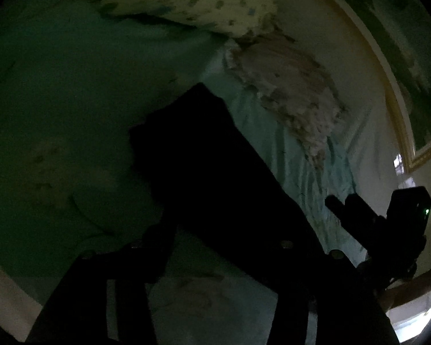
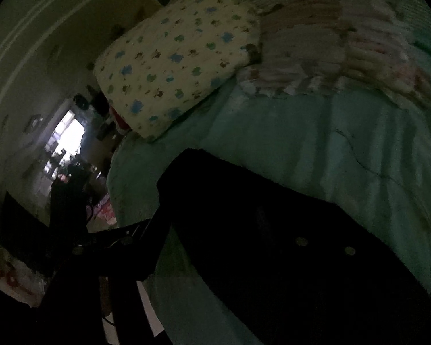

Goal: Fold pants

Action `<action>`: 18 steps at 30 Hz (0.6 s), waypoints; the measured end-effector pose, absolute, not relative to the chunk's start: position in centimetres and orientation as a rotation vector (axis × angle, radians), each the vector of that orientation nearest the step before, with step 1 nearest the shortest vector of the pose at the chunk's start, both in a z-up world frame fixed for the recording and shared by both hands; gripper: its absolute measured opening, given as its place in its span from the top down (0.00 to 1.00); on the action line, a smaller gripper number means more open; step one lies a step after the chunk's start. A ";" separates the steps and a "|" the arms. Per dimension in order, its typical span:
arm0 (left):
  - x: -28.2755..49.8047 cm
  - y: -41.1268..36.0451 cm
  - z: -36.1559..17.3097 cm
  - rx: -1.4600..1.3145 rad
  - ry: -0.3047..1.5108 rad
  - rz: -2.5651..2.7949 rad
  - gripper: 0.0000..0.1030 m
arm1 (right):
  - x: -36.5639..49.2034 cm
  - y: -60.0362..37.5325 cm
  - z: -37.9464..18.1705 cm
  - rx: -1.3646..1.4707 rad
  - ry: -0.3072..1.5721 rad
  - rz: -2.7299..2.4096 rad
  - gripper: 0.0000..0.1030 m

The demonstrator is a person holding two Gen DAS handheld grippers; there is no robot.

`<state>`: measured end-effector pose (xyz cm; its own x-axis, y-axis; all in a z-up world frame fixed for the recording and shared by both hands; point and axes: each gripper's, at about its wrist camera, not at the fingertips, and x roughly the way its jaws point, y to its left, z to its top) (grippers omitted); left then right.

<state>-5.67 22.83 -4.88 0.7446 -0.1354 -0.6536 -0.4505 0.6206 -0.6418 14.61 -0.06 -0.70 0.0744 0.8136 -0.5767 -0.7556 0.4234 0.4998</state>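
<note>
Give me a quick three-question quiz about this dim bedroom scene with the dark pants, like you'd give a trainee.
1. True or false: the dark pants lie on a green bedsheet.
2. Which pattern does the pillow carry? A) stripes B) small blue and green spots on pale yellow C) plain white
3. Fill in: in the left wrist view, the other hand-held gripper shows at the ____ edge of the picture.

Key:
1. True.
2. B.
3. Right. It is too dark to tell whether either gripper is open or shut.
</note>
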 end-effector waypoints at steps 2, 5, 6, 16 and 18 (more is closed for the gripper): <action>-5.7 23.4 -5.2 -0.919 0.733 0.214 0.48 | 15.1 1.4 -0.7 0.046 0.929 1.197 0.38; -5.4 24.0 -5.7 -0.935 0.745 0.242 0.45 | 15.8 3.5 -0.9 0.001 0.944 1.220 0.38; -5.3 24.3 -5.9 -0.940 0.750 0.247 0.45 | 16.0 4.3 -1.0 -0.015 0.948 1.229 0.38; -3.6 26.2 -8.2 -0.992 0.802 0.306 0.43 | 18.8 10.1 -2.2 -0.142 0.992 1.301 0.38; -3.2 26.5 -8.6 -1.003 0.802 0.304 0.43 | 19.4 11.0 -2.7 -0.174 1.005 1.307 0.38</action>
<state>-3.21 26.49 -8.56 0.6822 -0.1238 -0.7206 -0.5704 0.5263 -0.6305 19.39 11.04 -2.73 -0.0752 0.7162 -0.6938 -0.8542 0.3127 0.4154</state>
